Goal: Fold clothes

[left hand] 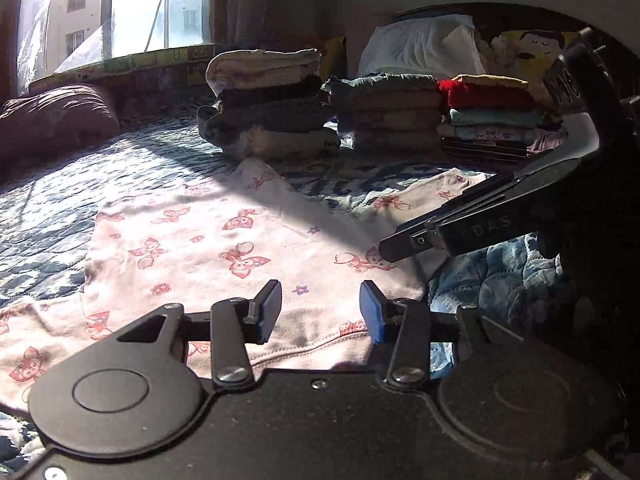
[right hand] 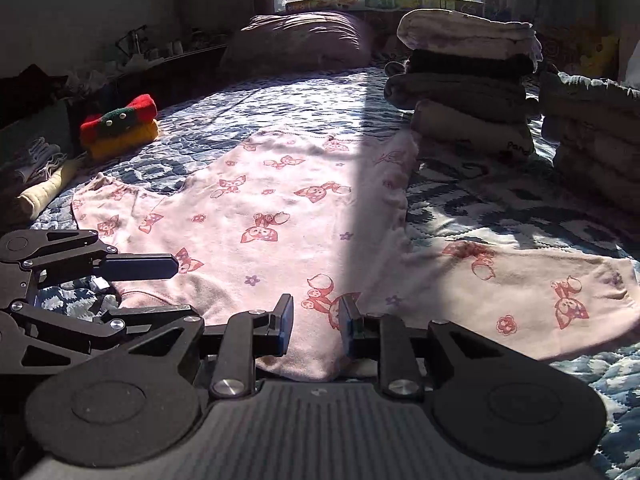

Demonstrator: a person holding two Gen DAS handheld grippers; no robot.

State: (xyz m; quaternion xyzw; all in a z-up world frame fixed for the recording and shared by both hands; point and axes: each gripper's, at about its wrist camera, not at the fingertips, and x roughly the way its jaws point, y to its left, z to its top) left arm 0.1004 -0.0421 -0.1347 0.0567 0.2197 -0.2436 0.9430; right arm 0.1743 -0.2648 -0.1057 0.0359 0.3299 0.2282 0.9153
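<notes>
A pink garment (left hand: 224,240) printed with red cartoon figures lies spread flat on the blue quilted bed (left hand: 52,208). My left gripper (left hand: 320,312) hovers open over its near hem, and nothing sits between its blue pads (left hand: 270,312). My right gripper (left hand: 394,246) comes in low from the right at the garment's edge. In the right wrist view the same garment (right hand: 280,216) stretches ahead, one sleeve (right hand: 540,292) lying out to the right. There my right gripper (right hand: 317,320) stands narrowly open just above the near hem. The left gripper (right hand: 160,288) shows open at the left.
Three stacks of folded clothes (left hand: 268,108) (left hand: 388,112) (left hand: 488,116) stand behind the garment. A brown pillow (left hand: 56,116) lies far left and a white pillow (left hand: 420,48) behind the stacks. A red, green and yellow knitted item (right hand: 120,124) and loose cloths (right hand: 40,184) sit at the bed's left edge.
</notes>
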